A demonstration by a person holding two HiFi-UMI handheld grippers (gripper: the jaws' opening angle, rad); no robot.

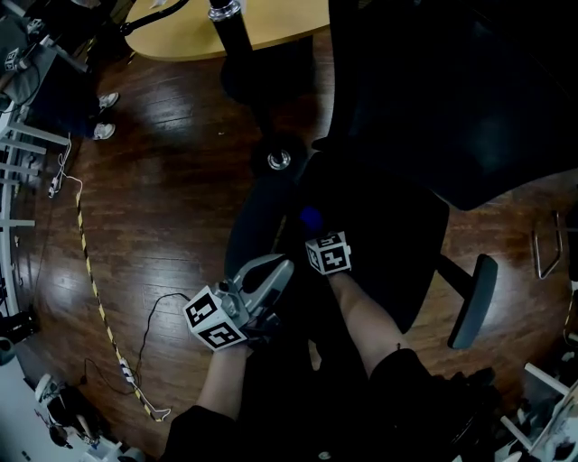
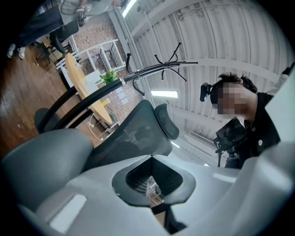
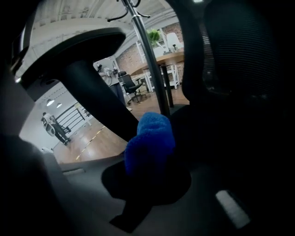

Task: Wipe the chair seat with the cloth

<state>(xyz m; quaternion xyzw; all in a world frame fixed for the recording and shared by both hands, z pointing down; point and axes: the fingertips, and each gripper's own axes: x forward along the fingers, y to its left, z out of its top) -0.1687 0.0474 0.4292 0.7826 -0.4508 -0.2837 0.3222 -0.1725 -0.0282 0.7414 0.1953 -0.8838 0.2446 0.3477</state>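
Note:
A black office chair fills the right of the head view, with its seat (image 1: 379,244) below the mesh backrest (image 1: 452,108). My right gripper (image 1: 316,236) is shut on a blue fluffy cloth (image 1: 310,217) at the seat's left front edge. In the right gripper view the cloth (image 3: 150,140) bulges out between the dark jaws of that gripper (image 3: 147,171), beside the chair's dark seat (image 3: 230,152). My left gripper (image 1: 271,275) hangs left of the seat over the floor, grey jaws together and holding nothing. It (image 2: 154,159) points up at the mesh backrest (image 2: 133,138).
A black coat-stand pole has its base (image 1: 278,160) just left of the chair. Behind it stands a yellow table (image 1: 235,27). The chair's armrest (image 1: 474,298) sticks out at the right. A striped cable (image 1: 90,280) runs across the wooden floor at the left.

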